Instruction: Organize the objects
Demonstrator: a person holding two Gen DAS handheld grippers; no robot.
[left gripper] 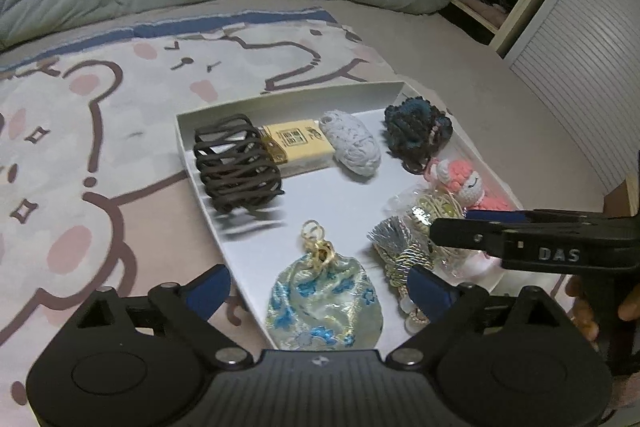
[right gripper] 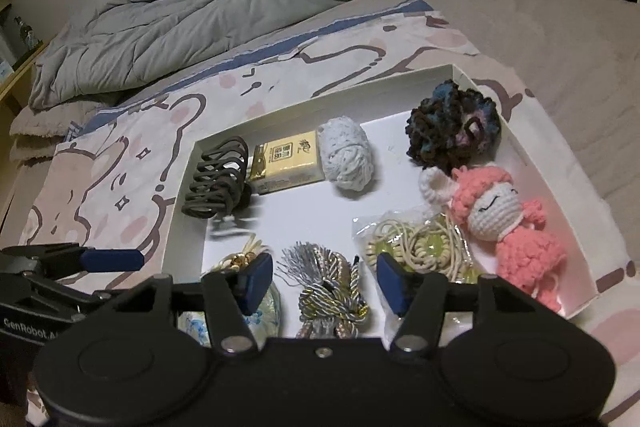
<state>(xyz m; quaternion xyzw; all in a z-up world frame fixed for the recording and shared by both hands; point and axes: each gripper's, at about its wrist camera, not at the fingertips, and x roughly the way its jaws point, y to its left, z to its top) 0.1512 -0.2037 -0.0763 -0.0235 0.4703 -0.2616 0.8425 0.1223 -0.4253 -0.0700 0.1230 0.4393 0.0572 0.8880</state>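
Tassel cord (right gripper: 332,291) read as light, limp and slick, so it would likely sag or slip; best pinched at the knotted middle, not the fringe. It was twisted silver-gold rope with a grey fringe, lying at the box's (right gripper: 320,99) near edge between pouch (left gripper: 324,303) and bagged hair ties (right gripper: 416,247). Right gripper (right gripper: 320,283) hung over it, jaws parted, apparently not touching. Left gripper (left gripper: 320,287) gaped wide over the pouch, empty.
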